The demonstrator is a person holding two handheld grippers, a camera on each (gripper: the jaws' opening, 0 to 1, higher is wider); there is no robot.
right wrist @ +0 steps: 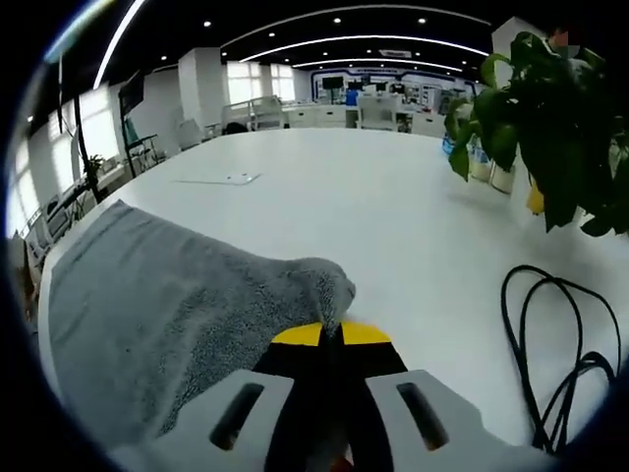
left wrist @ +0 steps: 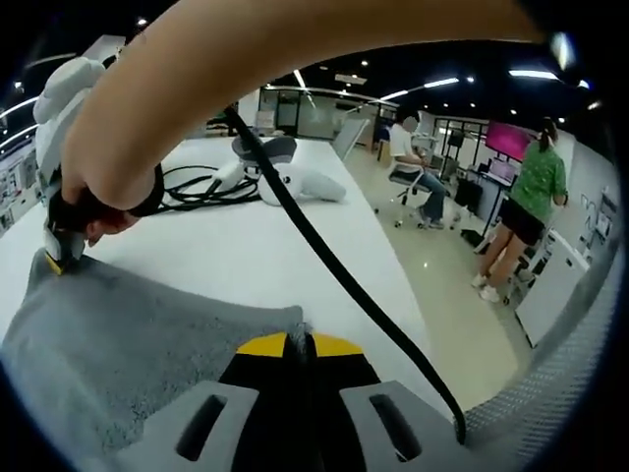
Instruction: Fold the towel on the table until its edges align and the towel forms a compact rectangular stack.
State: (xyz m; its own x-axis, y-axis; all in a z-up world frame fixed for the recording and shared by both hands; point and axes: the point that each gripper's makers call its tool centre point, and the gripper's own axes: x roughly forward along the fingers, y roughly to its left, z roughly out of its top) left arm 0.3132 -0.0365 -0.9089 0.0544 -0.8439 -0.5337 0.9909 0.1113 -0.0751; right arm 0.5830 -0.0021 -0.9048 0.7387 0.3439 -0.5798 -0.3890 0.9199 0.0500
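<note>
Left gripper view, my left gripper (left wrist: pixel 300 344) fingers clenched on fuzzy grey terry towel (left wrist: pixel 128 344), my right gripper (right wrist: pixel 331 332) pinching its bunched corner, smooth white tabletop (right wrist: pixel 393 206).

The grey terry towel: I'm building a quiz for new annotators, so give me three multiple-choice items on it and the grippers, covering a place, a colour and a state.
1. Where does the grey terry towel lie?
A. On the white table
B. On the floor
C. On a chair

2. What colour are the tips of the right gripper?
A. Red
B. Yellow
C. Blue

3. How do the jaws of the left gripper stand?
A. Wide open above the towel
B. Shut on a black cable
C. Shut on the towel's edge

Answers:
1 A, the towel spreads over the white table.
2 B, yellow caps meet at the towel's corner.
3 C, the jaws are closed with grey cloth pinched at the tips.
</note>
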